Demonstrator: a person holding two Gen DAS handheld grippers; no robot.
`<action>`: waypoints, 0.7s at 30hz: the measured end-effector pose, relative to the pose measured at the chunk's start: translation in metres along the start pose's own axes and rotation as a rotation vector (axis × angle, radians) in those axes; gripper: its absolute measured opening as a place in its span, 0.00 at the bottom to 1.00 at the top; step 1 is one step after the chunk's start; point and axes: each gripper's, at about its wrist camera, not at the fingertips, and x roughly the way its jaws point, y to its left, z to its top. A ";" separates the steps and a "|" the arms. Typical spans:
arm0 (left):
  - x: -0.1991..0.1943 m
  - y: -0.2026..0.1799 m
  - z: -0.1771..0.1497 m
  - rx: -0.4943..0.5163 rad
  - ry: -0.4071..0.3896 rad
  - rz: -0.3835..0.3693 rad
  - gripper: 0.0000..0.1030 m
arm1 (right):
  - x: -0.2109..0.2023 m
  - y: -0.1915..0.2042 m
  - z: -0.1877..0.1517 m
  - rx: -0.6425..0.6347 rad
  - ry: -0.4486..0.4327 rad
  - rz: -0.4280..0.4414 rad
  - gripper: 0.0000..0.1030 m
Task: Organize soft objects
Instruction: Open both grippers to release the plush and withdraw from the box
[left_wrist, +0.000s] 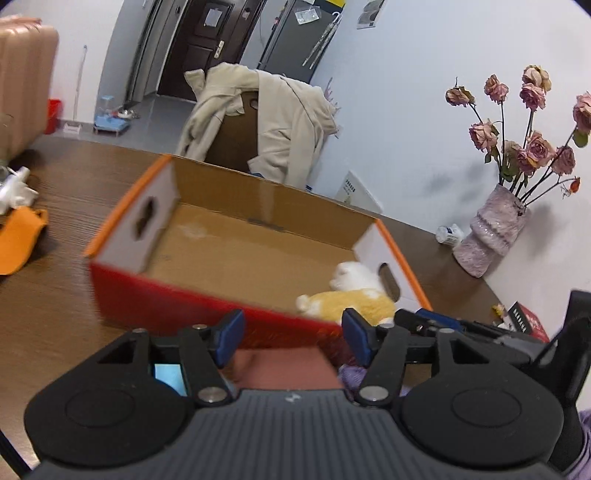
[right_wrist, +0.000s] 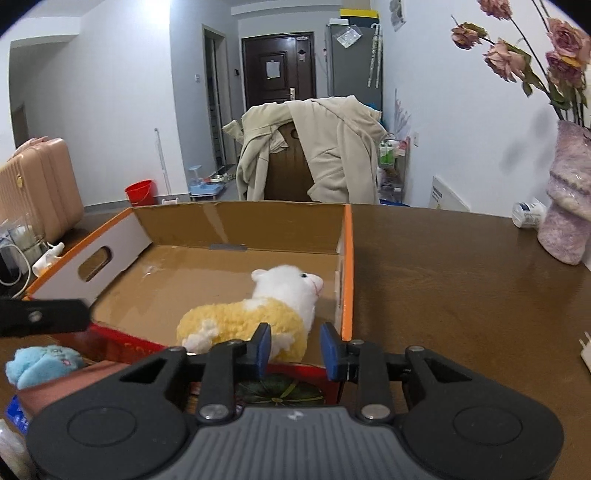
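Dark brown wood-grain tabletop (right_wrist: 461, 295) fills the foreground of a white-walled room, with a dark panelled door (right_wrist: 279, 70) at the far end and a grey fridge (right_wrist: 351, 59) beside it. At the left stands a ribbed pink hard-shell suitcase (right_wrist: 40, 184); on the floor beyond are a red plastic bucket (right_wrist: 139, 192) and a low blue stand. Behind the table, a limp beige coat (right_wrist: 332, 147) is draped over a brown wooden chair (right_wrist: 286, 173).

On the tabletop sits a shallow open cardboard box (right_wrist: 236, 225) with plain brown inner walls, orange top edges, a red front face and oval hand-holes in its white end flaps. Inside it, against the right-hand wall, lies a fluffy plush alpaca (right_wrist: 258, 314) with a yellow curly body and a white head. A small light-blue plush toy (right_wrist: 40, 363) lies outside the box, by its front left corner.

The left gripper (left_wrist: 291, 336) hovers at the box's red front wall, its blue pads apart with nothing between them. The right gripper (right_wrist: 295, 349) hangs over the box's near right corner, its blue pads apart too, gripping nothing.

At the right, a mottled lilac ceramic vase (right_wrist: 565, 206) with a lumpy stepped shape holds dried dusky-pink roses (left_wrist: 532, 144), and a small white bottle (right_wrist: 528, 214) lies on its side beside it.
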 end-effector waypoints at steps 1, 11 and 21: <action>-0.008 0.002 -0.002 0.010 -0.001 0.014 0.61 | -0.003 0.001 -0.001 0.005 0.004 -0.002 0.28; -0.103 0.021 -0.045 0.221 -0.124 0.098 0.82 | -0.120 0.003 -0.015 0.034 -0.182 0.059 0.71; -0.183 0.040 -0.132 0.170 -0.181 0.089 0.95 | -0.216 0.032 -0.114 0.046 -0.269 0.071 0.87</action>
